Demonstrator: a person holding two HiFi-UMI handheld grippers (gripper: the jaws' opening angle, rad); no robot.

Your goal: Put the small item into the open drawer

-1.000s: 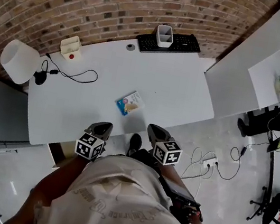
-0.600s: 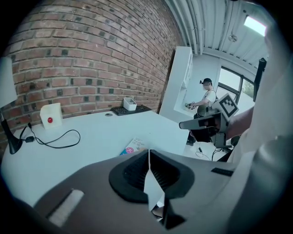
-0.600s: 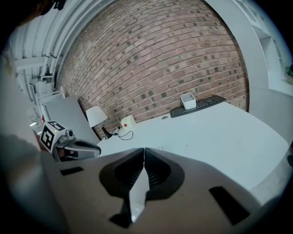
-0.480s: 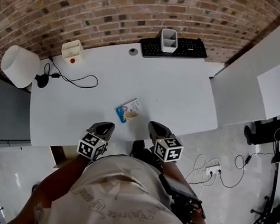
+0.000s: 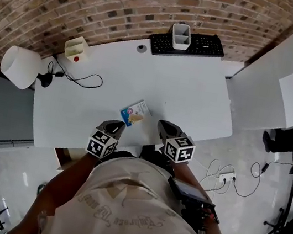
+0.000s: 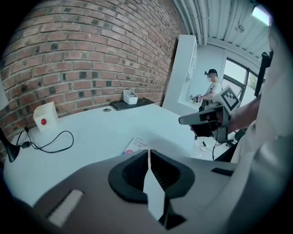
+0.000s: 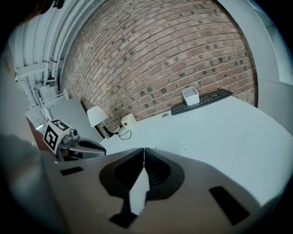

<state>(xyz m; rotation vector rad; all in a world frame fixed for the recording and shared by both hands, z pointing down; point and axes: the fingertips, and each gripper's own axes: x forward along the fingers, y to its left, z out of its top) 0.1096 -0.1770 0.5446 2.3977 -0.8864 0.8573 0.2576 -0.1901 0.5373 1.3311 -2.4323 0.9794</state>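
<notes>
Both claws have closed in on the table's near edge. Your left claw (image 5: 117, 126) and right claw (image 5: 166, 126) now flank the small item (image 5: 135, 112), which lies flat just inside that edge at frame centre. Each claw is pressed together and empty, so spread one before reaching. The table (image 5: 191, 88) is bare around it. What looks like the open drawer (image 5: 63, 156) waits lower left.

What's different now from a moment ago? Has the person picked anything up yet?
Not yet. The left tool and the right tool have both edged forward, closer to the small packet. Nothing was taken hold of or let go: both tools stay shut and empty. The packet, the keyboard and the lamp sit on the desk as before.
</notes>
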